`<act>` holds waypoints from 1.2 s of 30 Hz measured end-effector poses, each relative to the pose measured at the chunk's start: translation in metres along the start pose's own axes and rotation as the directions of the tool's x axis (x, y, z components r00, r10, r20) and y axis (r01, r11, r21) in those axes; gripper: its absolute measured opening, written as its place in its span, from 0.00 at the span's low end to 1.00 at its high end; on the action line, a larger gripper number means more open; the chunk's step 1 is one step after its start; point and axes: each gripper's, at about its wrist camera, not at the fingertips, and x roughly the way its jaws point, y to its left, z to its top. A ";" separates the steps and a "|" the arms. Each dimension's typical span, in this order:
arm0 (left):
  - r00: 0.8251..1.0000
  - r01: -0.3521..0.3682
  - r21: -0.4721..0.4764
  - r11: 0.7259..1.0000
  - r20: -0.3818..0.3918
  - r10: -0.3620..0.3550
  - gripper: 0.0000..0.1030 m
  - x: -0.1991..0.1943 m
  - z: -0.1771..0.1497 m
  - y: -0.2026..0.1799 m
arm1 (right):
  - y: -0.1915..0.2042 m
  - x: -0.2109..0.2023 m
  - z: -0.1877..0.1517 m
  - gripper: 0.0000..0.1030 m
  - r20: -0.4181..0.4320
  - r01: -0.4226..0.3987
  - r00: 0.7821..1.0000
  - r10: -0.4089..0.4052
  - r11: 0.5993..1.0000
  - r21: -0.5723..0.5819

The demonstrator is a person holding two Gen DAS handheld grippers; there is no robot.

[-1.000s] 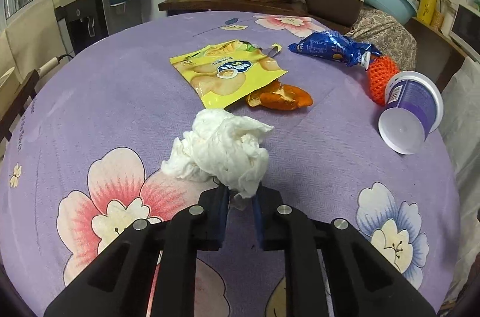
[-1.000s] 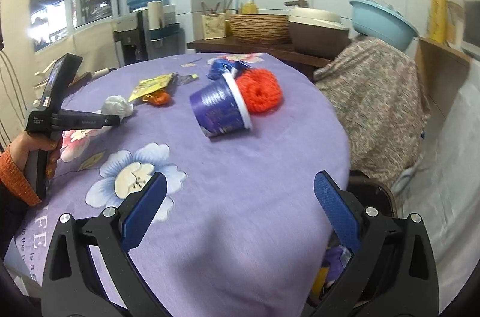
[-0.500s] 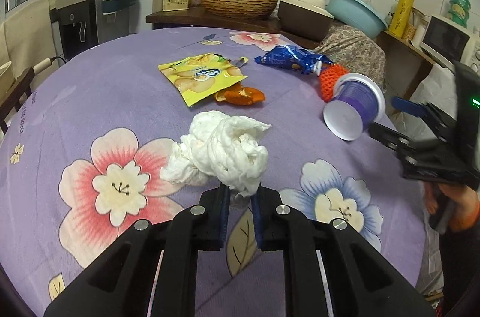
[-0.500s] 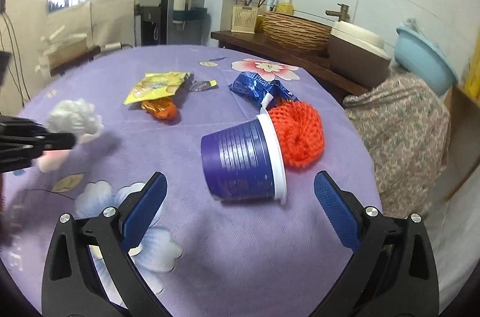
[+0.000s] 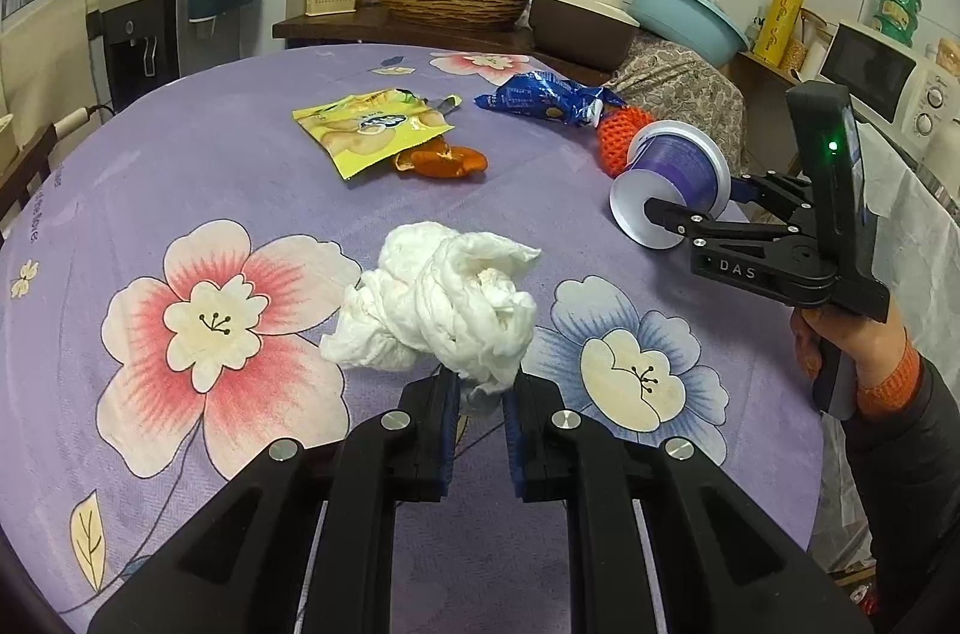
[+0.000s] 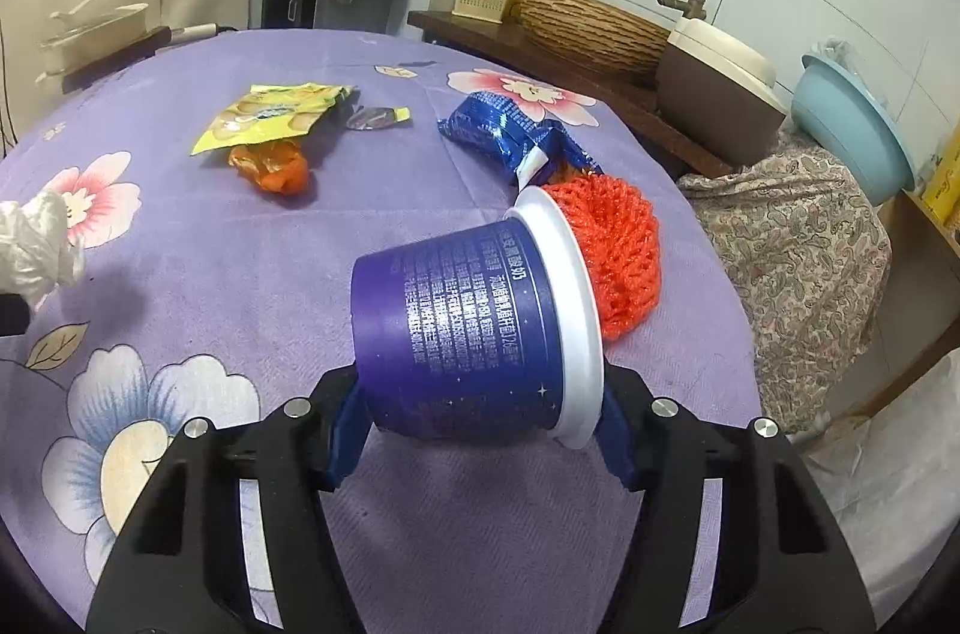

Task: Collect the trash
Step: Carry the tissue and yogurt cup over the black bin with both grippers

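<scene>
Desk (image 5: 180,142), one: round, under a purple floral cloth, carrying all the litter.

Purple yogurt cup (image 6: 462,328), one: on its side near the desk's right edge, long axis lying across the right gripper (image 6: 480,430), base to its left pad, white rim to its right. The jaws have just been closing and now bracket the cup at both ends; whether the pads press yet I cannot tell. This hand is plainly the nearer one.

White crumpled tissue (image 5: 444,298), one: clamped in the nearly closed left gripper (image 5: 480,430), above the desk's near middle.

Yellow chip bag (image 5: 372,130), one: flat, toward the far side.

Blue wrapper (image 6: 510,130), one: beyond the cup.

Orange mesh sleeve (image 6: 612,244), one: touching the cup's rim.

Orange wrapper (image 5: 444,160), one: at the chip bag's near corner.

Small foil sachet (image 6: 375,116), one: between chip bag and blue wrapper.
</scene>
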 end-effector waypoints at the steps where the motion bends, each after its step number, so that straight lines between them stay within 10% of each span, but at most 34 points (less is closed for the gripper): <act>1: 1.000 0.001 0.001 1.000 0.000 -0.001 0.13 0.000 0.000 -0.001 | 0.000 -0.003 -0.002 0.60 0.006 0.000 1.000 0.000 1.000 0.003; 15: 0.998 0.060 0.066 0.996 0.000 -0.060 0.13 -0.003 -0.004 -0.040 | 0.000 -0.084 -0.041 0.60 0.137 -0.055 0.990 0.044 0.996 0.076; 24: 0.980 0.198 0.190 0.962 -0.034 -0.195 0.13 0.009 0.000 -0.127 | -0.041 -0.140 -0.093 0.60 0.162 0.061 0.983 -0.091 0.981 0.185; 36: 0.872 0.475 0.305 0.825 -0.287 -0.396 0.13 0.068 -0.003 -0.278 | -0.139 -0.173 -0.199 0.60 -0.001 0.297 0.944 -0.330 0.847 0.440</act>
